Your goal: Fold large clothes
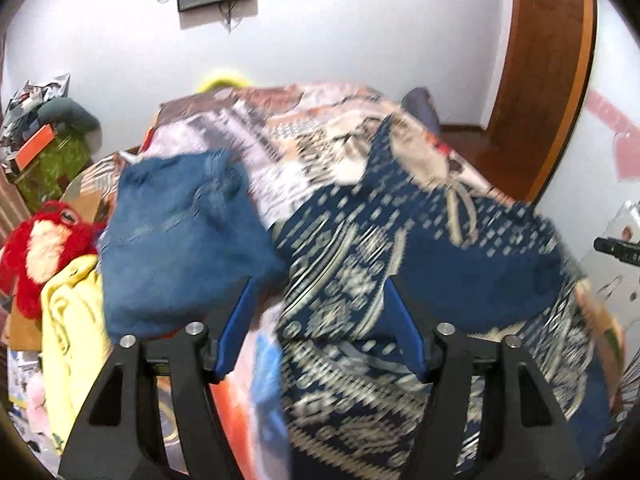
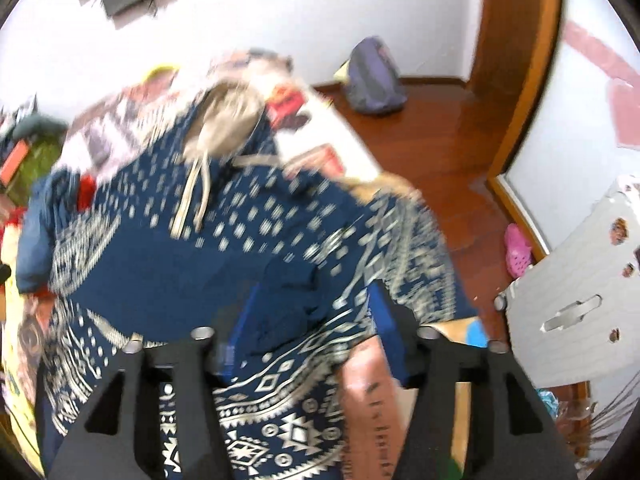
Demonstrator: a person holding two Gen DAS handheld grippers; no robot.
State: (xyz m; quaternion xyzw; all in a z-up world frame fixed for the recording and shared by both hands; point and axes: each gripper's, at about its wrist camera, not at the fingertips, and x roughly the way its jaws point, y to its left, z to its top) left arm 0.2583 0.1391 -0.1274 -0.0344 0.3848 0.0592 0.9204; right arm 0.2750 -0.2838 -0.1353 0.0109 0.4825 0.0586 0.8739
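A large navy garment with cream geometric print [image 1: 400, 280] lies spread and rumpled on the bed, a cream drawstring near its top; it also fills the right wrist view [image 2: 240, 240]. My left gripper [image 1: 320, 292] is open, its blue-padded fingers [image 1: 240, 320] just above the garment's left edge, holding nothing. My right gripper [image 2: 316, 300] is open over a dark fold in the garment's middle, with cloth lying between its fingers [image 2: 248, 320]. Both views are motion-blurred.
A folded blue denim piece [image 1: 180, 240] lies left of the garment on the patterned bedspread [image 1: 280, 140]. A red plush toy [image 1: 36, 248] and yellow cloth [image 1: 68, 320] sit at the left. Wooden floor [image 2: 440, 140], a purple bag [image 2: 372, 80] and a white box [image 2: 580, 300] are to the right.
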